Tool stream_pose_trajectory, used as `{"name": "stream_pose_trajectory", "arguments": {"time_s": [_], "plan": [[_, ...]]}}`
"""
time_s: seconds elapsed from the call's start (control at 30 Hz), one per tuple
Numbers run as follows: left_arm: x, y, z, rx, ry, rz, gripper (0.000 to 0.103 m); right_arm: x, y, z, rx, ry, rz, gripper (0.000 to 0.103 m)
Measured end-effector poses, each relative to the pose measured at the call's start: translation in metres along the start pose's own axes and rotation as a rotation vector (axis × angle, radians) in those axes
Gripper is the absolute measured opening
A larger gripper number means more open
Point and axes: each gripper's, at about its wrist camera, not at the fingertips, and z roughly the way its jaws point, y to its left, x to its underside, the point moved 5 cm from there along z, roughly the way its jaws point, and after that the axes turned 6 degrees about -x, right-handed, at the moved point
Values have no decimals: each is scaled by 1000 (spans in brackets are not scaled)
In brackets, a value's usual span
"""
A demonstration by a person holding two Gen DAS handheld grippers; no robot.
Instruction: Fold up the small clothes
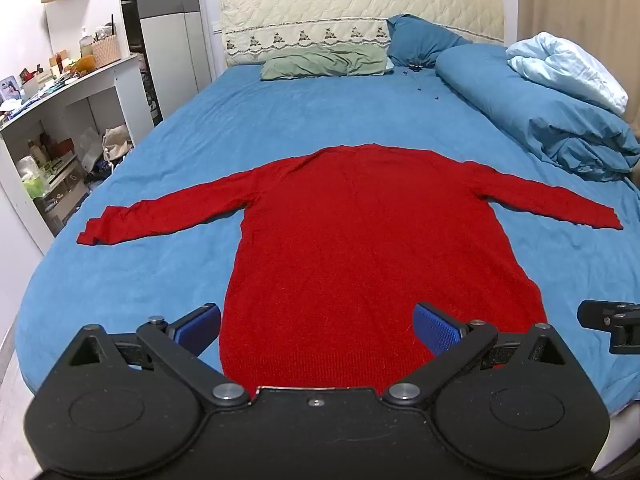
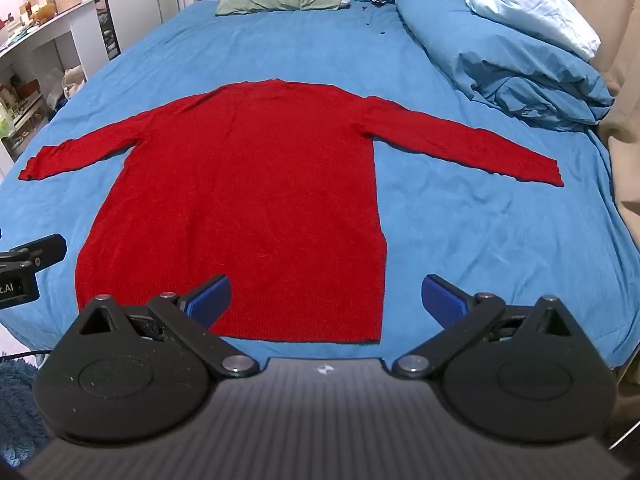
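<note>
A red long-sleeved sweater (image 1: 360,240) lies flat on the blue bed sheet (image 1: 160,280), both sleeves spread out sideways, hem toward me. It also shows in the right wrist view (image 2: 248,184). My left gripper (image 1: 316,328) is open and empty, hovering over the hem's left part. My right gripper (image 2: 324,300) is open and empty, hovering over the hem's right corner. The right gripper's body shows at the right edge of the left wrist view (image 1: 612,324). The left gripper's body shows at the left edge of the right wrist view (image 2: 28,264).
A rolled blue duvet (image 1: 540,108) with a pale blue blanket lies along the bed's right side. Green (image 1: 324,62) and blue pillows sit at the headboard. A white shelf unit (image 1: 60,128) with clutter stands left of the bed. A beige curtain hangs at the right.
</note>
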Motion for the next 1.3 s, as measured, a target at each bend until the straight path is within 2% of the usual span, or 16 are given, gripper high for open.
{"name": "stream_pose_trajectory", "arguments": {"time_s": [1.3], "plan": [[0, 5, -1, -1, 2, -11, 103, -4, 11, 2, -6, -11, -13, 103]]}}
